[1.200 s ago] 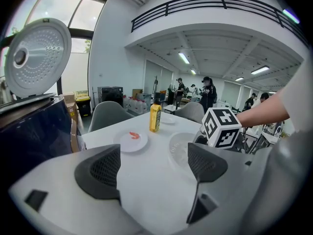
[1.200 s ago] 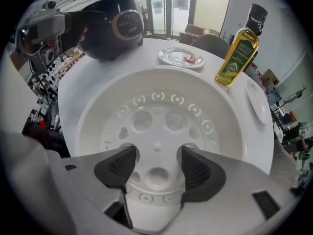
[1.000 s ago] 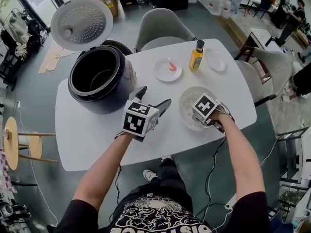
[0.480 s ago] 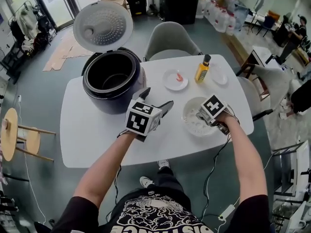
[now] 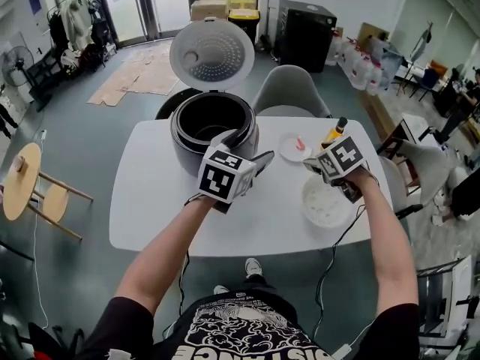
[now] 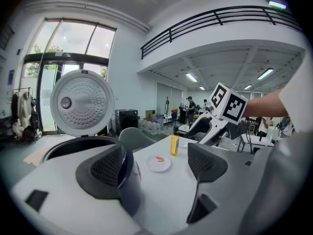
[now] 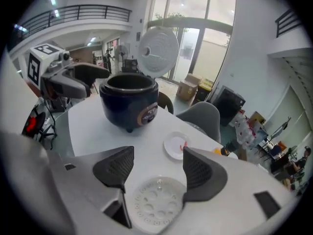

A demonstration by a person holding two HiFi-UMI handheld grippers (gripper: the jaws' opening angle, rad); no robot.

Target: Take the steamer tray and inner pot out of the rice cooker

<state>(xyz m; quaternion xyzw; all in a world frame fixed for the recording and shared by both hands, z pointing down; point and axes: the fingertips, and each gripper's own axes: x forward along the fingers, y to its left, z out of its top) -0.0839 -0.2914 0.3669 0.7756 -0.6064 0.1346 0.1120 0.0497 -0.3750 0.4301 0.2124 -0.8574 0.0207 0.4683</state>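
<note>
Because the steamer tray (image 7: 155, 204) already lies on the table (image 5: 150, 201), the right gripper (image 7: 159, 168) above it is held with its 2 jaws apart and empty. The left gripper (image 6: 156, 165), likewise spread, is pointed toward the rice cooker (image 5: 214, 137), where the inner pot (image 5: 212, 120) is judged still seated.

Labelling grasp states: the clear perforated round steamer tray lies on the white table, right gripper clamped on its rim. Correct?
Not clamped. The clear perforated steamer tray lies on the white table, but the right gripper hangs above it, jaws apart and empty; the right gripper view shows it.
</note>
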